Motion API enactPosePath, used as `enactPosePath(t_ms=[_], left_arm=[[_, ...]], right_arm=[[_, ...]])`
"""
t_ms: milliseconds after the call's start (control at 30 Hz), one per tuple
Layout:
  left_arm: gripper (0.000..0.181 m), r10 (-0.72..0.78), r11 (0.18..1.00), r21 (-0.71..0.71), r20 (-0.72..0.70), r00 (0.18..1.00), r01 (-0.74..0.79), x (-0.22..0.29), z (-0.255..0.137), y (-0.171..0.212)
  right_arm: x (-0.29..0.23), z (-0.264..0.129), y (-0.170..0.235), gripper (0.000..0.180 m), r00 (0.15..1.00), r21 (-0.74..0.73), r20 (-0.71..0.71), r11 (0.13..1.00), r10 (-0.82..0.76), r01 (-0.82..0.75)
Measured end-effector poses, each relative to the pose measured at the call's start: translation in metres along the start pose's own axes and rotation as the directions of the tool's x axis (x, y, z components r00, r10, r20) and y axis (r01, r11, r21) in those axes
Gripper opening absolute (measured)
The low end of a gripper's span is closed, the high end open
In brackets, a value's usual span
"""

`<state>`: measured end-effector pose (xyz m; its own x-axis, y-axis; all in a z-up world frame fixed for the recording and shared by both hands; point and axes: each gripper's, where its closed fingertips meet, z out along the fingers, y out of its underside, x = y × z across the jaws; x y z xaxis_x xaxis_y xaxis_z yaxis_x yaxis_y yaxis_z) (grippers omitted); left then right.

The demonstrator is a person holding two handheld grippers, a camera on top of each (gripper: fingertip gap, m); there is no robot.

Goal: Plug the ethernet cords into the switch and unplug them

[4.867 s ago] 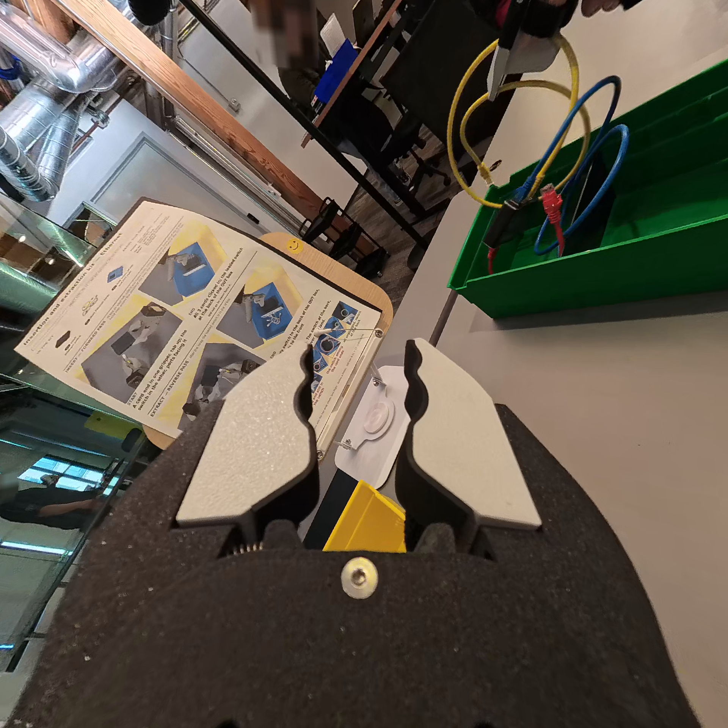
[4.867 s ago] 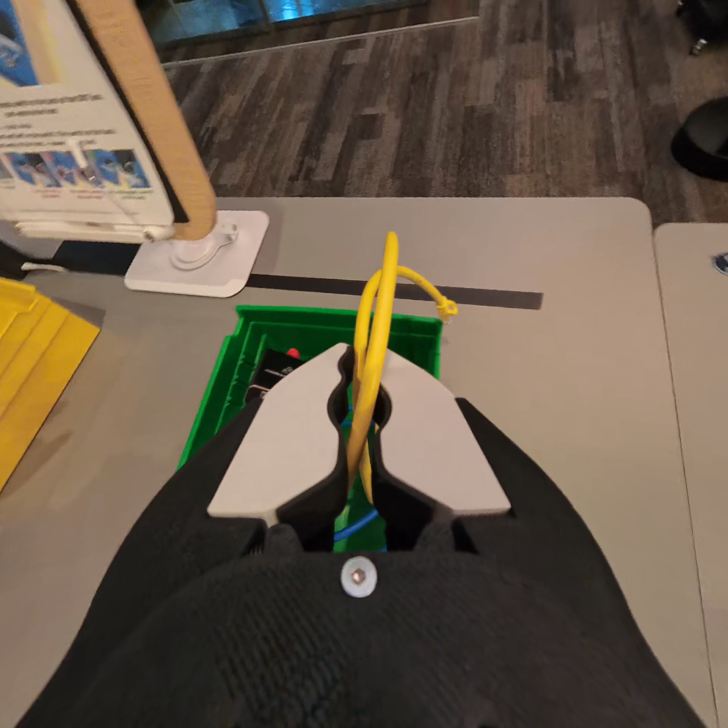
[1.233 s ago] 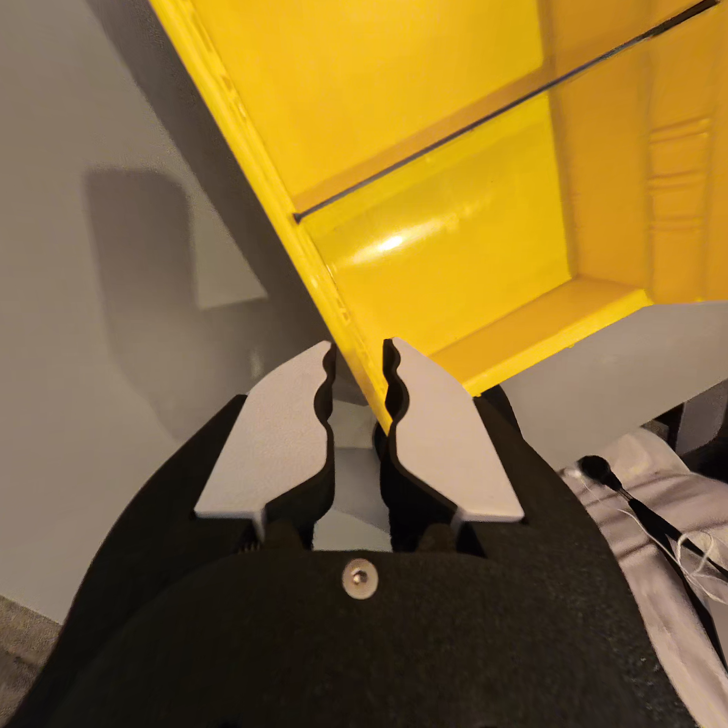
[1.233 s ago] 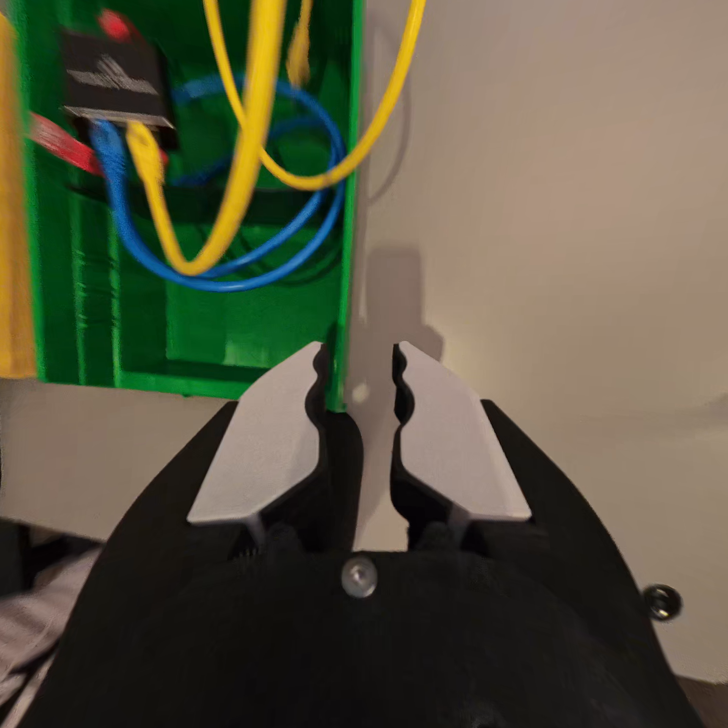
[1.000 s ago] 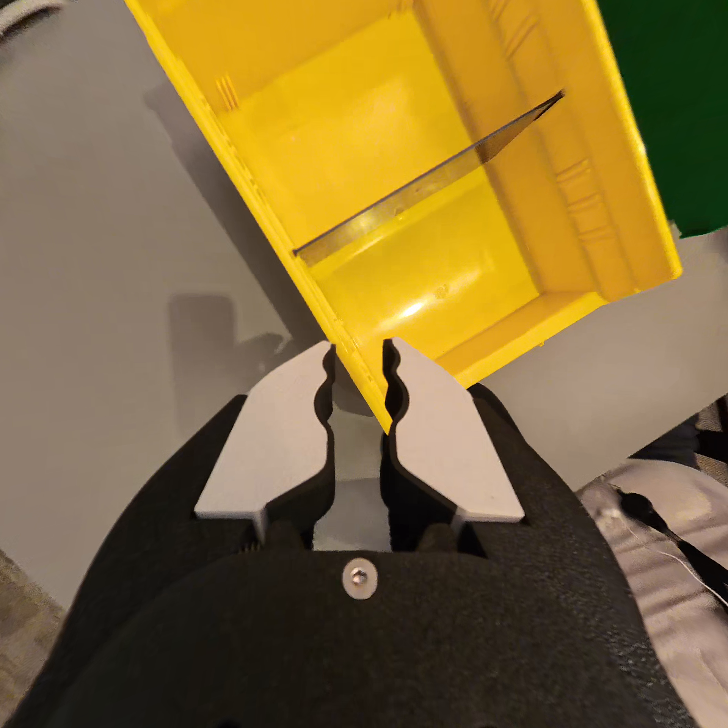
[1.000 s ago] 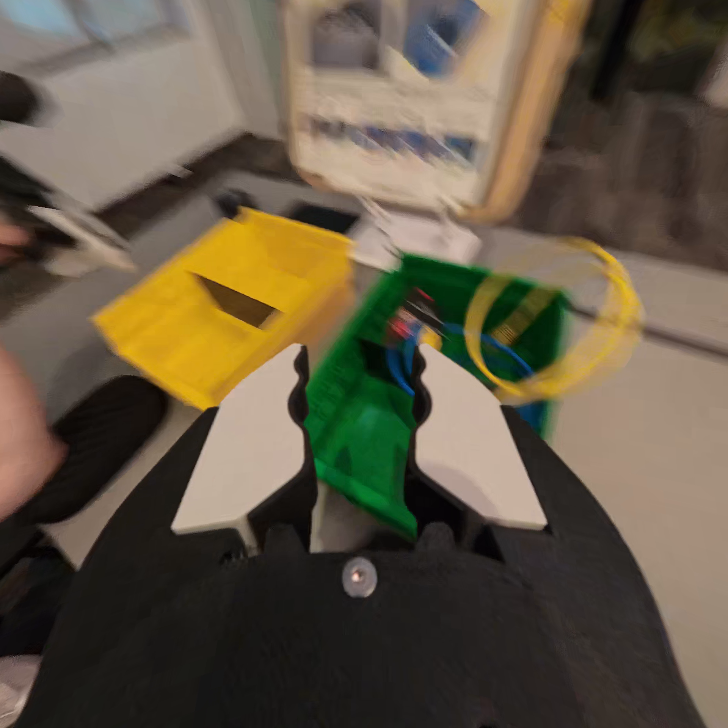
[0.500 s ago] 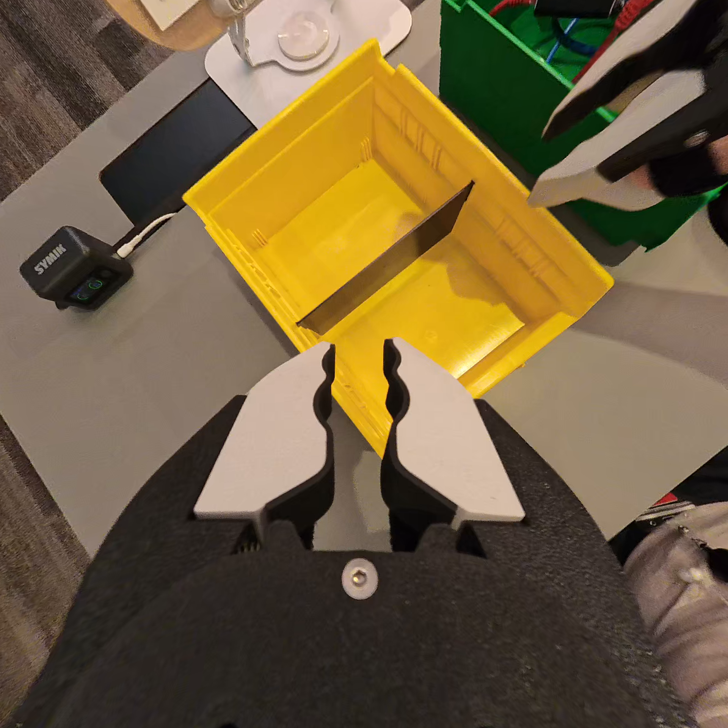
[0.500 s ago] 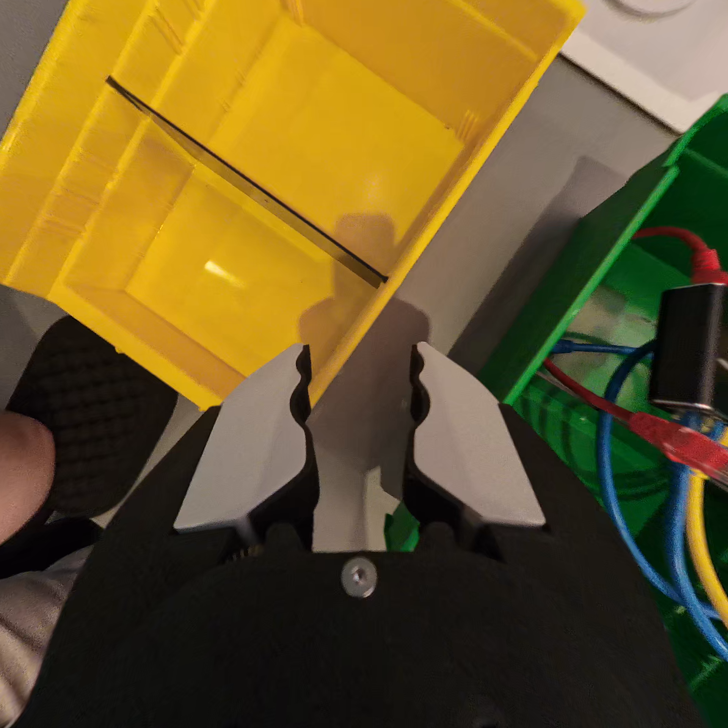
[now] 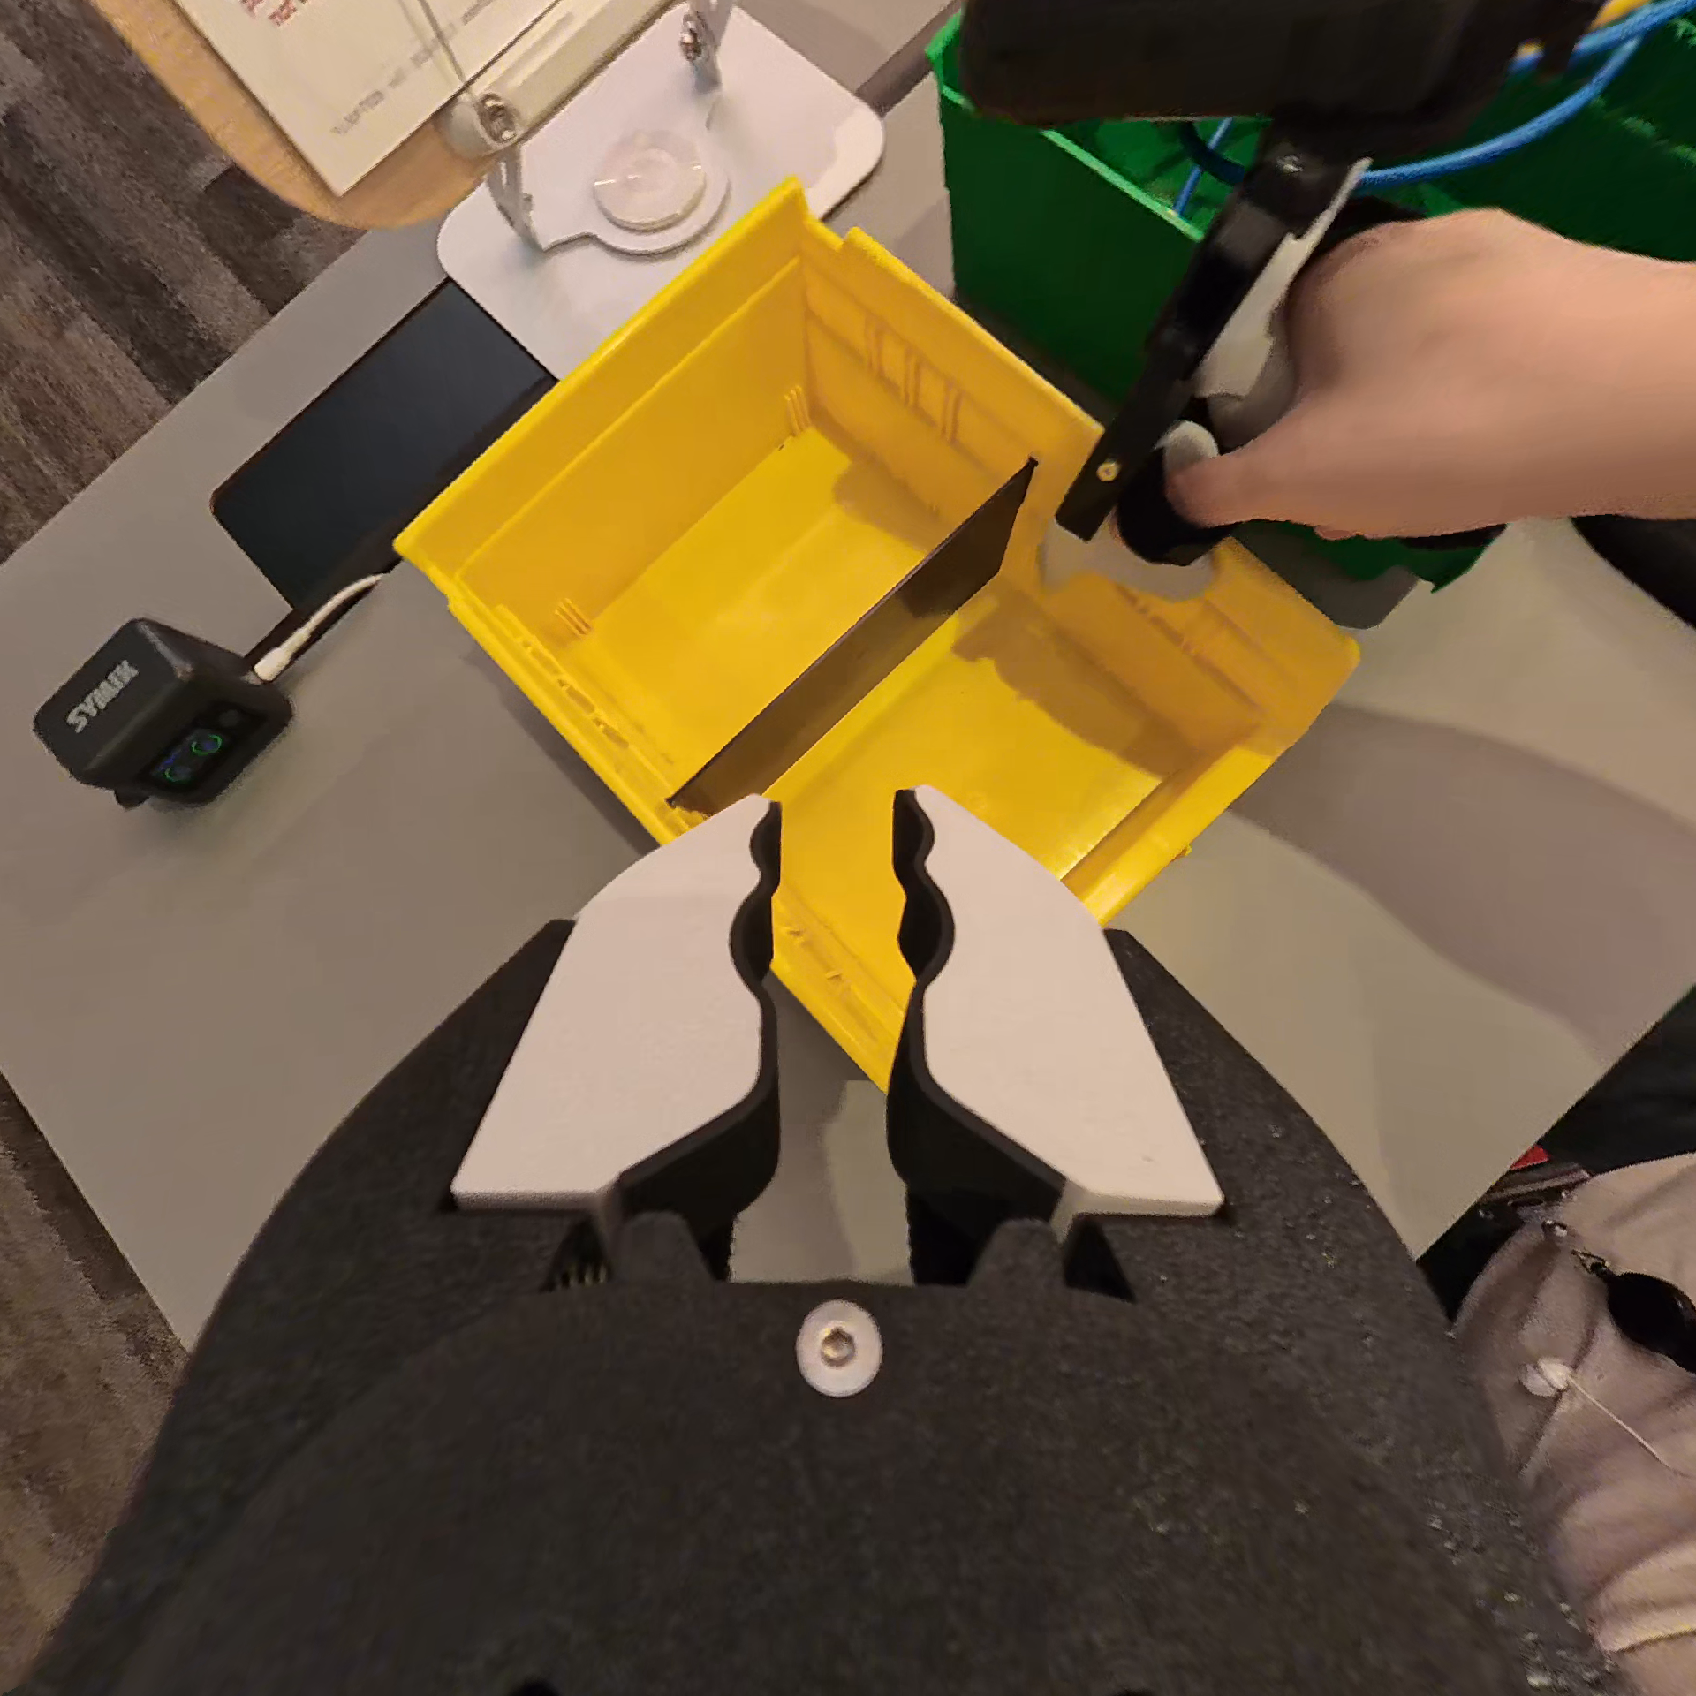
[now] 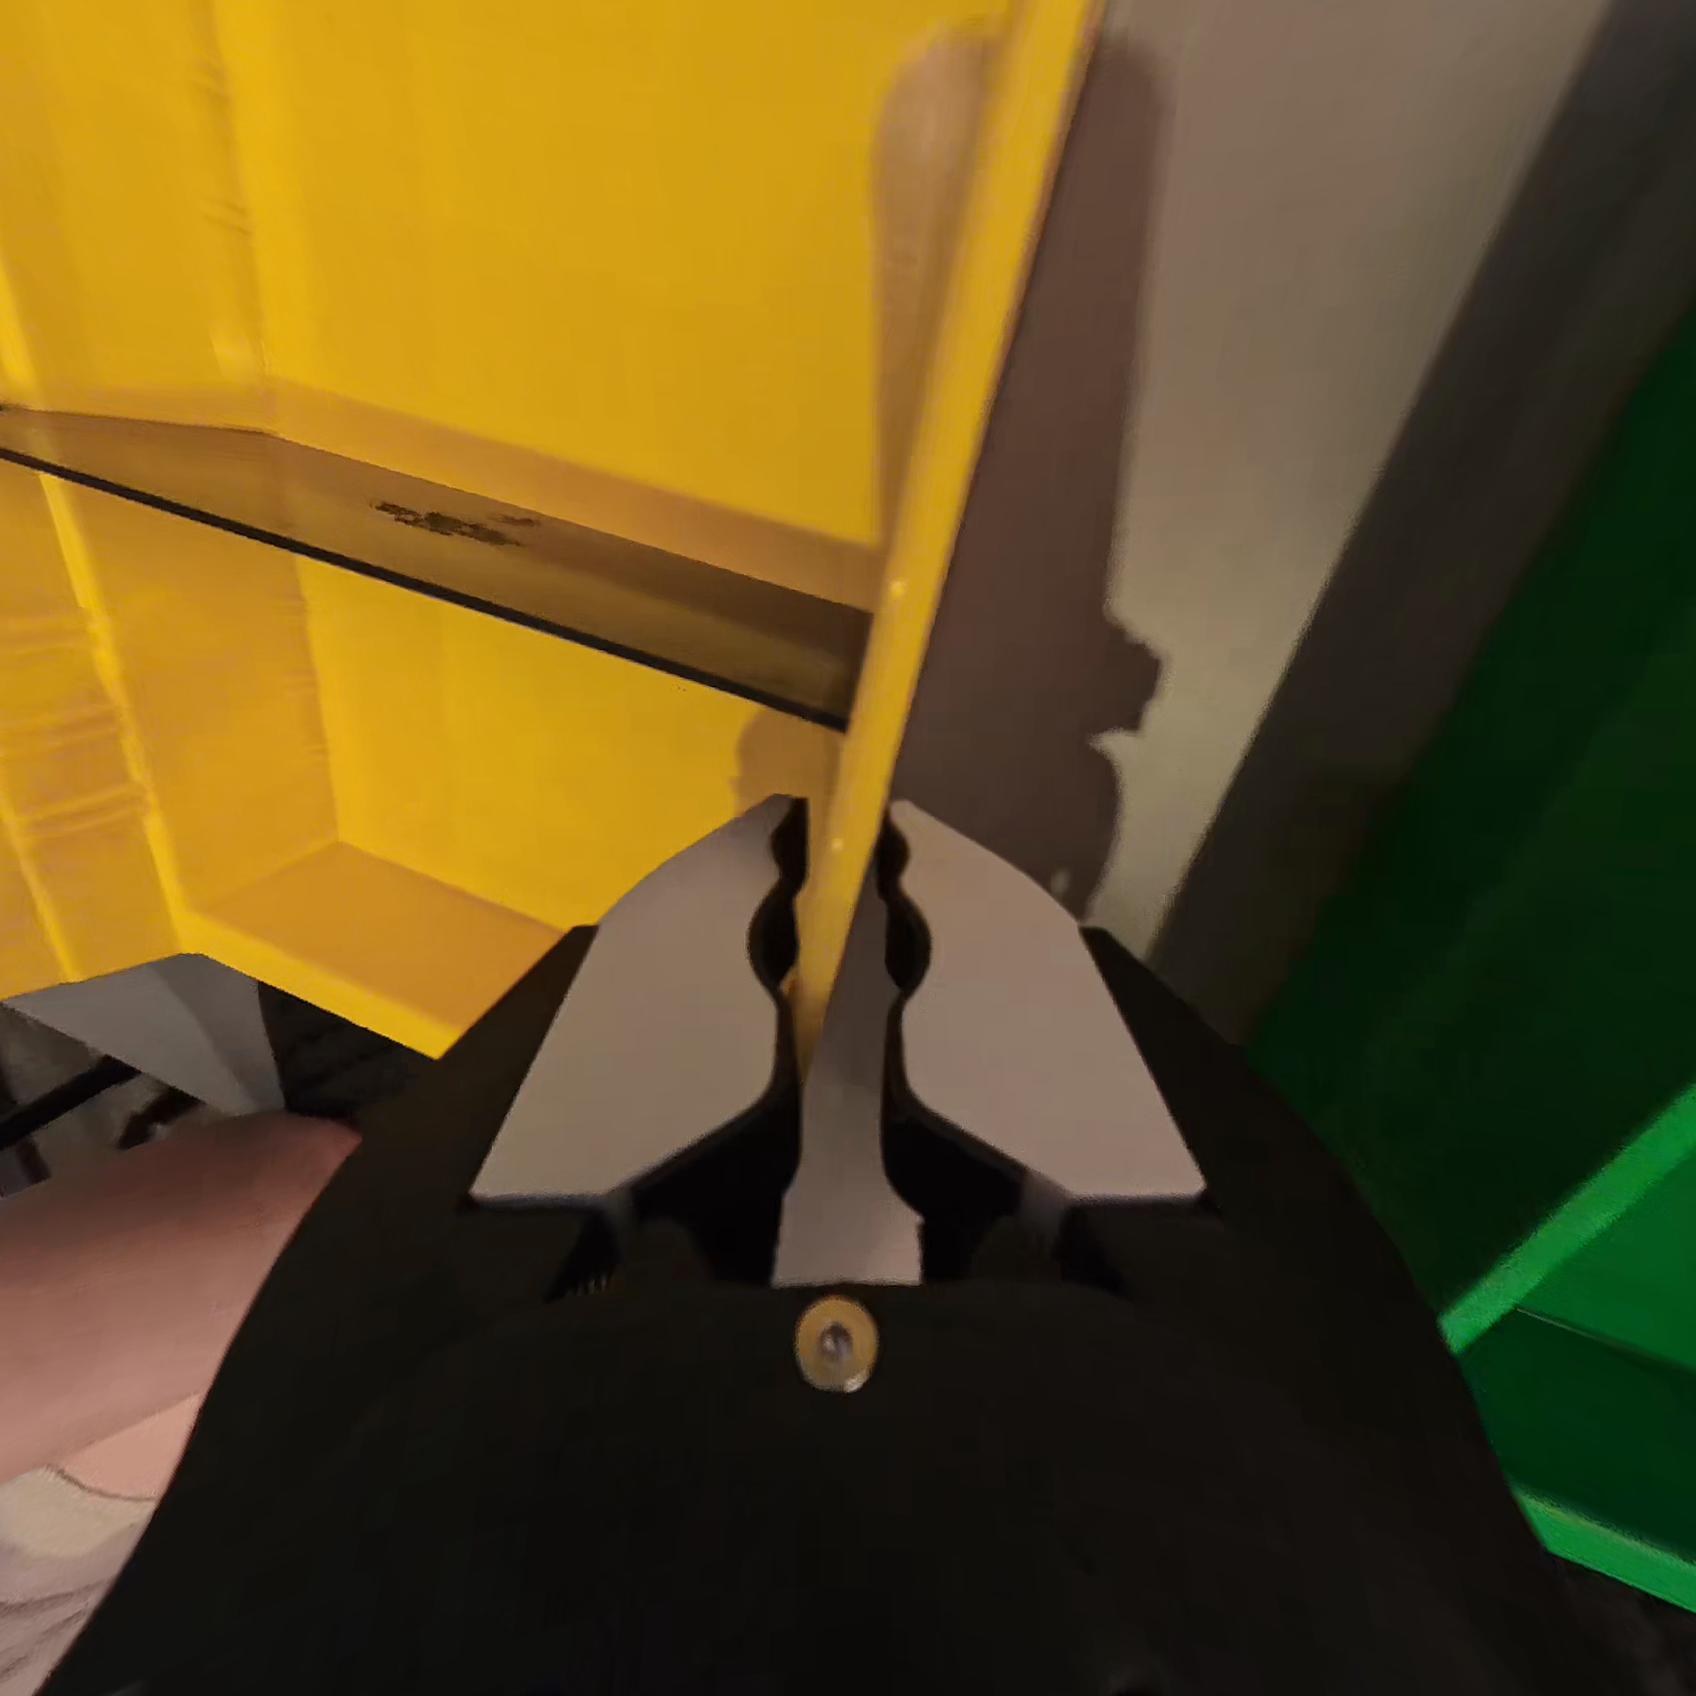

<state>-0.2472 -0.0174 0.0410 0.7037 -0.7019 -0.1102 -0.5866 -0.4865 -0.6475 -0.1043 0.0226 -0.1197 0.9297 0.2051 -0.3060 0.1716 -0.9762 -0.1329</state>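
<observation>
A yellow bin [image 9: 734,569] with a black divider [image 9: 872,642] sits on the grey table. My left gripper [image 9: 837,808] is open and empty, hovering over the bin's near corner. In the right wrist view my right gripper [image 10: 842,808] is shut on the yellow bin's [image 10: 551,229] right wall, just short of the divider [image 10: 459,541]. In the left wrist view a hand [image 9: 1468,385] holds that gripper's black body [image 9: 1193,55]. The green bin [image 9: 1037,211] behind holds a blue cord [image 9: 1432,161]. The switch is hidden.
An instruction board [image 9: 367,73] on a white stand base [image 9: 661,165] stands behind the yellow bin. A dark flat slab [image 9: 385,440] and a small black device [image 9: 156,725] with a white cable lie at the left. The green bin [image 10: 1514,918] is right of my right gripper. The left gripper's tips are roughly 20 cm from the right gripper's. Measured from the fingertips, the small black device [image 9: 156,725] is 35 cm or so from the left gripper and 40 cm from the right.
My right gripper let go of the yellow cord, swung over from the green bin and closed on the yellow bin's wall. My left gripper came down from the board and rose above the bin's corner.
</observation>
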Motion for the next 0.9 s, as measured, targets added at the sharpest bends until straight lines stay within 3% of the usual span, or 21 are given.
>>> enactPosePath(t_ms=[200, 300, 533, 667, 767, 833, 900], left_arm=[[0.022, 0.044, 0.997, 0.060, 0.050, 0.998, -0.047, 0.002, -0.002, -0.019], [0.025, 0.011, 0.986, 0.163, 0.125, 0.992, -0.031, -0.008, -0.013, -0.038], [0.026, 0.007, 0.939, 0.339, 0.155, 0.988, -0.060, 0.004, -0.054, -0.053], [0.028, -0.012, 0.852, 0.516, 0.184, 0.983, -0.086, 0.023, -0.102, -0.062], [0.027, -0.116, 0.673, 0.738, 0.163, 0.980, -0.043, 0.033, -0.154, -0.074], [0.029, -0.111, 0.590, 0.807, 0.088, 0.990, -0.006, 0.046, -0.175, -0.076], [0.042, -0.020, 0.592, 0.806, 0.027, 0.999, -0.010, 0.065, -0.174, -0.077]], right_arm=[[0.006, -0.001, -0.004, 0.008, 0.997, -0.042, -0.063, 0.998, -0.042, 0.039], [0.005, -0.002, -0.004, 0.007, 0.999, -0.039, -0.041, 0.999, -0.034, 0.032], [-0.004, -0.039, -0.010, 0.006, 0.997, -0.027, 0.044, 0.998, -0.056, 0.057], [-0.018, -0.087, -0.005, 0.006, 0.991, -0.048, 0.103, 0.995, -0.087, 0.092], [-0.016, -0.144, 0.012, 0.007, 0.984, -0.087, 0.137, 0.988, -0.114, 0.127], [-0.001, -0.190, 0.030, 0.007, 0.984, -0.101, 0.136, 0.986, -0.118, 0.133], [0.025, -0.237, 0.053, 0.006, 0.988, -0.099, 0.121, 0.989, -0.098, 0.110]])
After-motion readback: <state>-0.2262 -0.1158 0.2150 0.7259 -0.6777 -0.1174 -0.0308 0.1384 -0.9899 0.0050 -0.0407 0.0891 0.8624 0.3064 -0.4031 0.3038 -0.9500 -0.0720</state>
